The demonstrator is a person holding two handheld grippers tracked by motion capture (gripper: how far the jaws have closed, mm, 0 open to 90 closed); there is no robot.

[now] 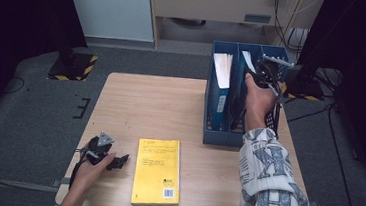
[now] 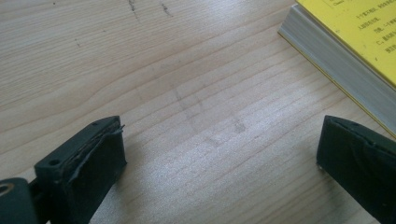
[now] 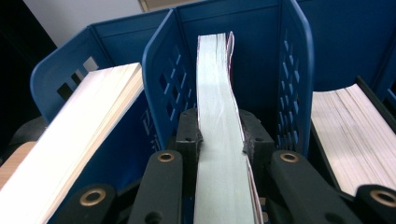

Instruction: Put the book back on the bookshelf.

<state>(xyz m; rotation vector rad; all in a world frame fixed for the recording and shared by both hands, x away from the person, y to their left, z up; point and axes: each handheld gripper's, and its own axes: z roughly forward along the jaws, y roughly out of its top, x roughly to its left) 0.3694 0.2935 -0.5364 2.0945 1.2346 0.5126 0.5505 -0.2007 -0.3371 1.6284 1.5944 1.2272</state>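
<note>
A blue file rack [image 1: 216, 136] with three slots stands at the table's far right. My right gripper [image 1: 264, 76] is over its middle slot, shut on a thin book [image 1: 248, 61]. In the right gripper view the book's white page edge [image 3: 215, 93] runs upright between the blue dividers [image 3: 290, 70], and my right gripper [image 3: 219, 137] squeezes it from both sides. A yellow book [image 1: 157, 171] lies flat near the table's front edge. My left gripper [image 1: 120, 161] rests just left of it. In its own view my left gripper [image 2: 222, 133] is open over bare wood, the yellow book [image 2: 355, 37] at upper right.
A thick book with a blue cover [image 1: 222, 71] stands in the rack's left slot, its pages [image 3: 79, 130] facing up. Another book [image 3: 348, 130] fills the right slot. The wooden table [image 1: 160, 106] is bare in the middle. Dark stands and cables surround the table on the floor.
</note>
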